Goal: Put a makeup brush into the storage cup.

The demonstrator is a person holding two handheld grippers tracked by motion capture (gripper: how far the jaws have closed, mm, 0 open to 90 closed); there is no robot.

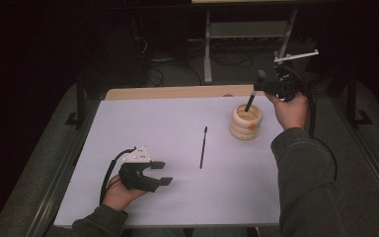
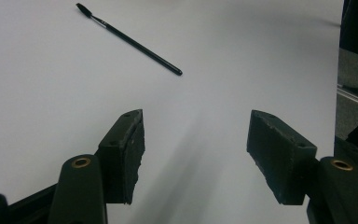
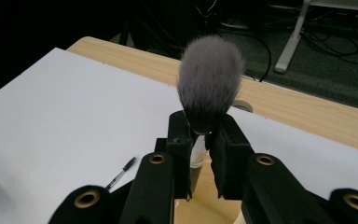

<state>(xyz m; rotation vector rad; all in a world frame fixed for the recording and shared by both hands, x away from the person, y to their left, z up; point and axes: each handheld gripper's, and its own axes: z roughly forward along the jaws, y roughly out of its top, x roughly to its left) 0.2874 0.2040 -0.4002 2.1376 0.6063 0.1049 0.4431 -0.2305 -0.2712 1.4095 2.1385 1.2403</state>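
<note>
2 brushes are in play on the white counter (image 1: 143, 123). It gives plenty of flat room on every side, with its wooden far edge (image 1: 177, 92) just behind the holder and a metal rail along each flank.

Largest of the small things is the cream ribbed brush holder (image 1: 246, 122), standing upright near the far right. It looks light enough to tip if a handle knocks its rim.

Next is the makeup brush (image 3: 209, 84), with a fluffy grey head, soft and easily crushed, on a stiff dark handle. The right hand-held gripper (image 1: 262, 85) has its jaws shut on the ferrule just below the bristles, a sound place to grip, and the handle tip dips into the holder's mouth.

Smallest is the thin black eyeliner brush (image 1: 203, 147), lying flat mid-counter, well apart from the holder. It looks light, rigid and slippery, best pinched mid-shaft.

Near the front edge, the left hand-held gripper (image 1: 164, 173) stands wide open and holds nothing.
</note>
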